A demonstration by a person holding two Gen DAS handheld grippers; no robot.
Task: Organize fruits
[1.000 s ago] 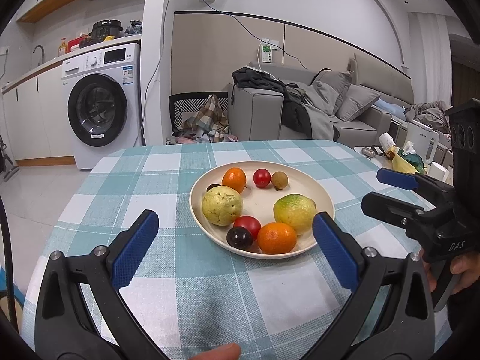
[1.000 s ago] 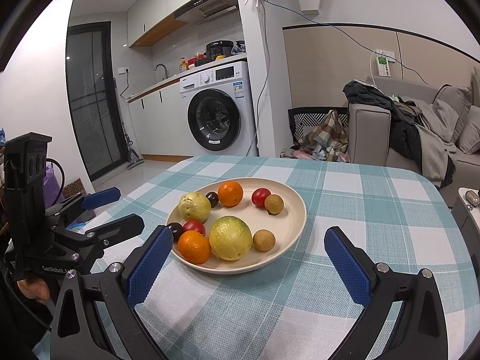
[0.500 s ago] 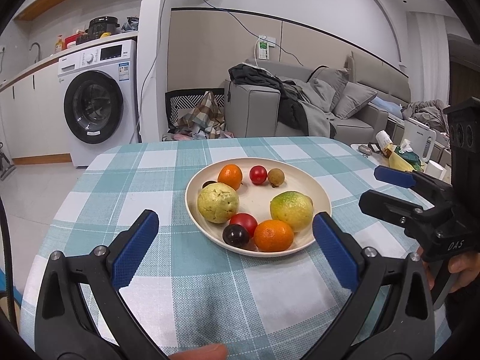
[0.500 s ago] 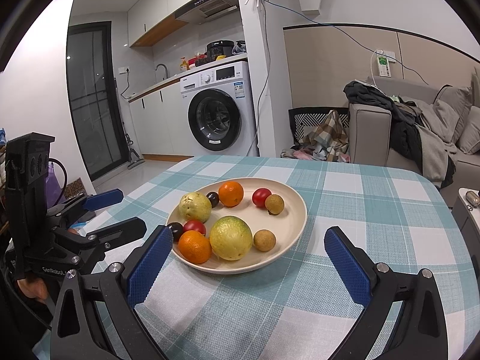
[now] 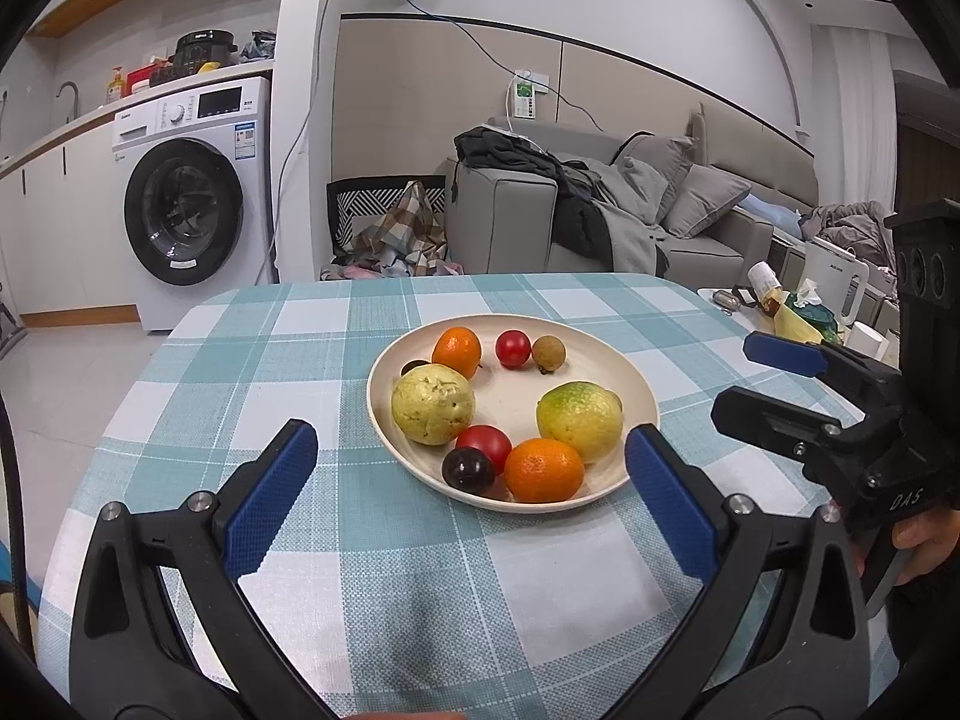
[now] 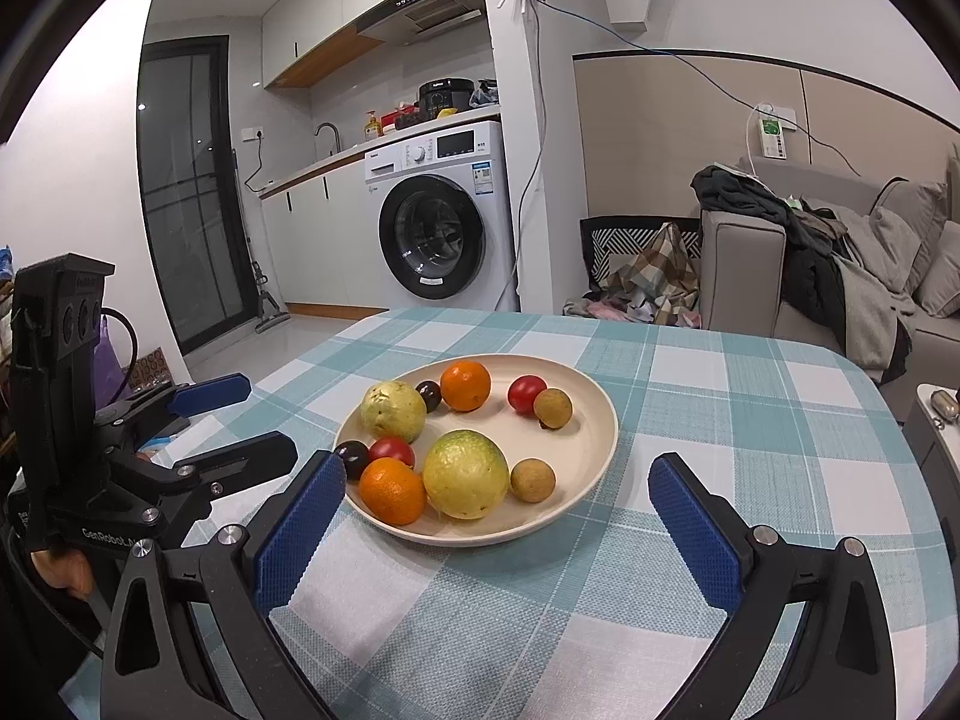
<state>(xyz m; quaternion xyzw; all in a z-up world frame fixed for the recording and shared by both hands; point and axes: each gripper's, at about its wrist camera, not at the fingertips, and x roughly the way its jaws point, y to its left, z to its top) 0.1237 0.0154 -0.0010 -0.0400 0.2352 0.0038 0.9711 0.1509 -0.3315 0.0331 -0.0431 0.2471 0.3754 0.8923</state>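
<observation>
Two grippers spread wide before a full fruit plate

Both pairs of fingers are released and hold nothing. The left gripper [image 5: 471, 480] hovers low over the table [image 5: 252, 360], its blue pads [image 5: 270, 498] parted on either side of the near rim of the plate [image 5: 636, 384]. The right gripper [image 6: 495, 519] hovers likewise from the other side, its left pad [image 6: 300, 534] just beside the dark plum [image 6: 351, 457] at the plate's near-left edge. Each gripper shows in the other's view, gripped by a hand [image 5: 918, 540] at the frame edge.

All the fruit lies on the cream plate, which sits on the teal-and-white checked tablecloth. In the right wrist view, an orange [image 6: 393, 491] and a large yellow-green fruit [image 6: 465, 474] lie nearest, touching each other, with a small brown longan [image 6: 532, 480] just right of them. A red tomato [image 6: 391, 451] sits behind the orange, next to a bumpy yellow guava [image 6: 393, 410]. Along the far side lie a second dark plum [image 6: 429, 394], a second orange [image 6: 465, 385], a second tomato [image 6: 527, 394] and another longan [image 6: 552, 408].

Beyond the table stand a washing machine [image 6: 438, 222] and a grey sofa [image 5: 600, 210] draped with clothes.
</observation>
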